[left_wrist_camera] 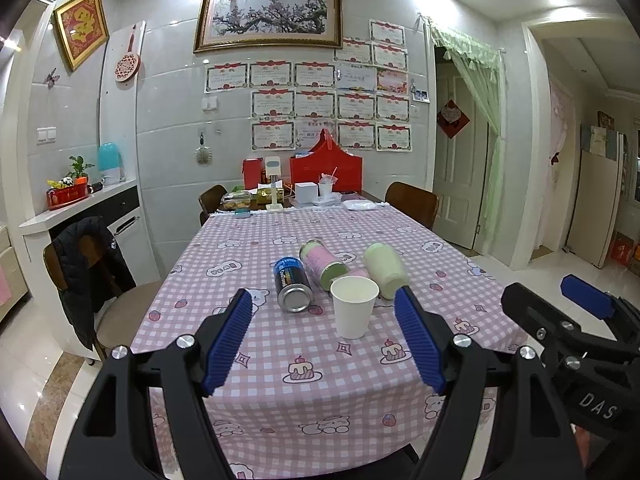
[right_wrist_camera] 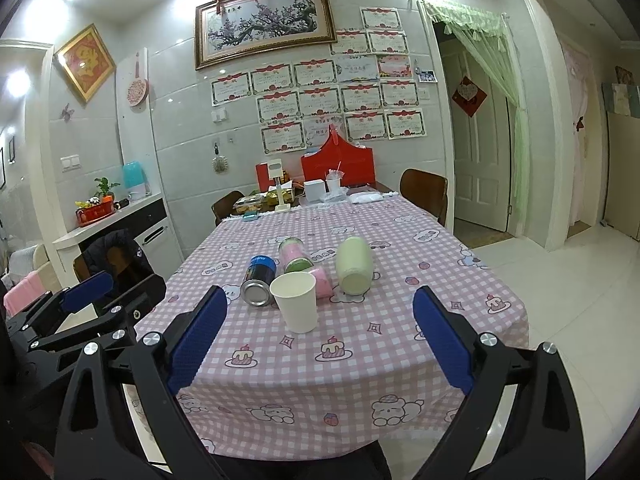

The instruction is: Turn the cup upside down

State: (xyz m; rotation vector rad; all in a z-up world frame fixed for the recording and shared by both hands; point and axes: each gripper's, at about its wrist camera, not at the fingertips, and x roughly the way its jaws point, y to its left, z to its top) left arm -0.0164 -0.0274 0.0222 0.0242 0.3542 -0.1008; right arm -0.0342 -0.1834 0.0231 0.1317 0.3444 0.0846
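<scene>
A white paper cup (left_wrist_camera: 354, 306) stands upright, mouth up, on the pink checked tablecloth (left_wrist_camera: 304, 344) near the table's front; it also shows in the right wrist view (right_wrist_camera: 297, 301). My left gripper (left_wrist_camera: 324, 300) is open and empty, held in front of the table with the cup beyond and between its blue fingers. My right gripper (right_wrist_camera: 318, 298) is open and empty, also short of the cup. Each gripper appears at the side of the other's view, the right one (left_wrist_camera: 576, 312) and the left one (right_wrist_camera: 96, 292).
Lying behind the cup are a blue can (left_wrist_camera: 293, 283), a pink-and-green jar (left_wrist_camera: 323, 263), a pale green container (left_wrist_camera: 386, 270) and a small pink cup (right_wrist_camera: 322, 282). Boxes and clutter (left_wrist_camera: 304, 188) fill the table's far end. Chairs (left_wrist_camera: 88, 280) stand around it.
</scene>
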